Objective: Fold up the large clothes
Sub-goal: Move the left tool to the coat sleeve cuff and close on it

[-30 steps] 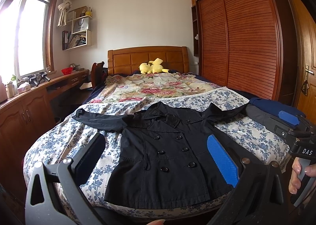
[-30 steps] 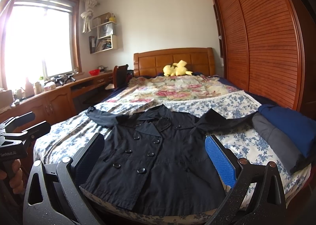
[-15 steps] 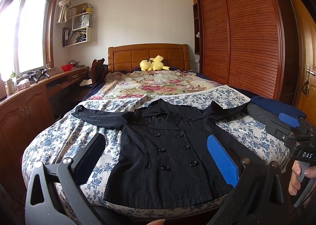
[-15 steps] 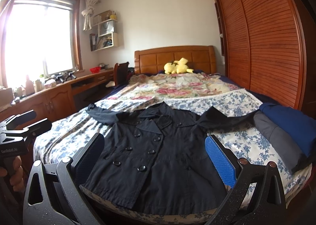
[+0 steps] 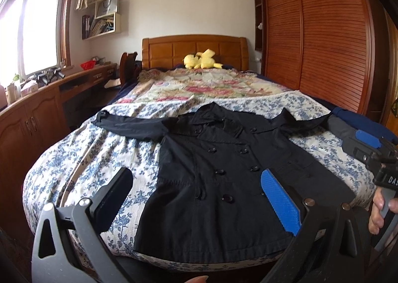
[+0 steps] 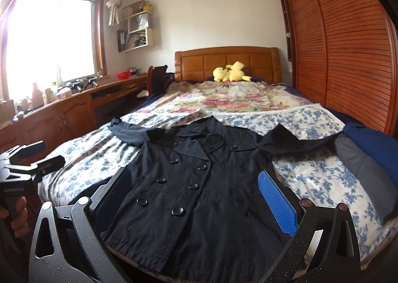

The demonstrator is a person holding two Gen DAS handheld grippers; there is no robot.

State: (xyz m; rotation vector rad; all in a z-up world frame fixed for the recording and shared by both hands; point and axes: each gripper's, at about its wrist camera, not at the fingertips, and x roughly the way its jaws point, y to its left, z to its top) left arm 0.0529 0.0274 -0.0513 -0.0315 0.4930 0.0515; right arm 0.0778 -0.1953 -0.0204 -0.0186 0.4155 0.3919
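A black double-breasted coat (image 5: 219, 173) (image 6: 199, 183) lies face up and flat on the bed, collar toward the headboard, both sleeves spread sideways. My left gripper (image 5: 196, 196) hovers open above the coat's hem, nothing between its fingers. My right gripper (image 6: 194, 198) is open too, over the coat's lower front. In the left wrist view the right gripper (image 5: 373, 148) appears at the right edge, held by a hand. The left gripper (image 6: 29, 158) shows at the left edge of the right wrist view.
The bed (image 5: 82, 148) has a blue-flowered cover and a floral quilt (image 5: 204, 84) farther back. Folded blue and grey clothes (image 6: 368, 156) lie on its right side. A yellow plush toy (image 5: 201, 59) sits by the headboard. A wooden desk (image 5: 49, 99) runs along the left, a wardrobe (image 5: 323, 39) on the right.
Both views have shifted slightly forward and downward toward the coat. Both grippers stay open; the coat has not moved.
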